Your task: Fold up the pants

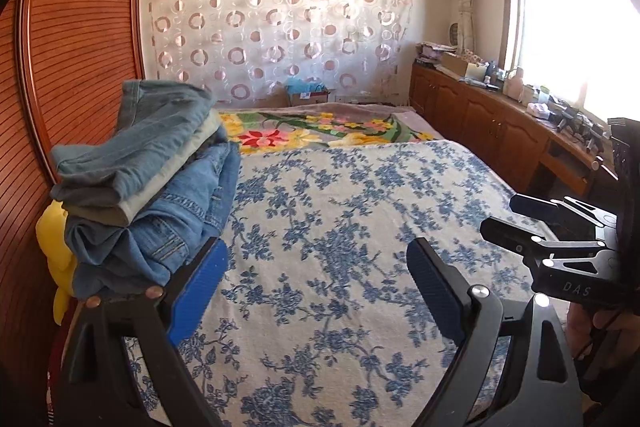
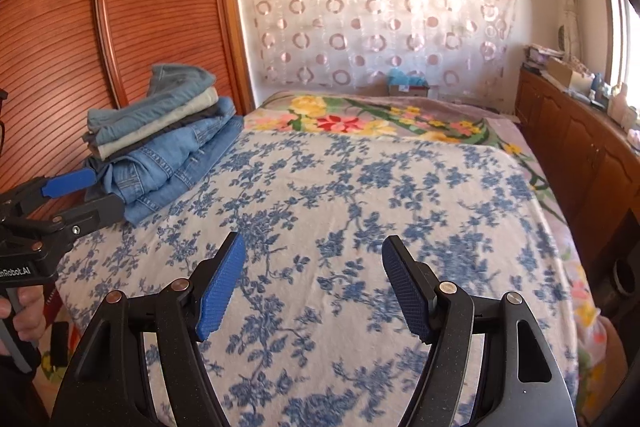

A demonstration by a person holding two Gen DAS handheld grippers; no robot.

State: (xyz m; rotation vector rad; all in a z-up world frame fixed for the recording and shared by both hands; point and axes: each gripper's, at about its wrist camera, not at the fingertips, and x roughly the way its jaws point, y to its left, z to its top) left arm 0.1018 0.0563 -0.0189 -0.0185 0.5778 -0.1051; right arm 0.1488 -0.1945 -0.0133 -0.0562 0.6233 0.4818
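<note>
Sunlit bedroom ahead of me: a bed (image 2: 400, 187) under a white cover printed with blue flowers, and beyond that a grey blanket (image 2: 360, 115) with yellow and red blooms. Behind it hangs a sheer curtain (image 2: 372, 7) with pink rings, and a wooden wardrobe (image 2: 60, 47) with ribbed doors stands on the left. Low wooden cabinets (image 1: 480, 111) run along the right wall under a bright window (image 1: 560, 7), their top crowded with small clutter I can't make out.

I see the pants (image 2: 160, 139) as a folded stack (several pairs, mostly blue denim with a pale one and a dark one between) at the bed's left edge, against the wardrobe. Something yellow (image 1: 54, 251) shows below the stack in the left wrist view.

My left gripper (image 1: 316, 275) hangs over the flowered cover with its blue pads (image 1: 200, 291) spread wide and nothing between them. Its left finger sits just in front of the stack's lower edge; I cannot tell whether it touches. From the right wrist view the same gripper (image 2: 92, 195) appears beside the pants, with a hand (image 2: 20, 311) on its grip.

My right gripper (image 2: 316, 287) is also over the cover, jaws well apart and empty, with bare fabric between the pads (image 2: 222, 287). It shows at the right edge (image 1: 520, 223) of the left view.
</note>
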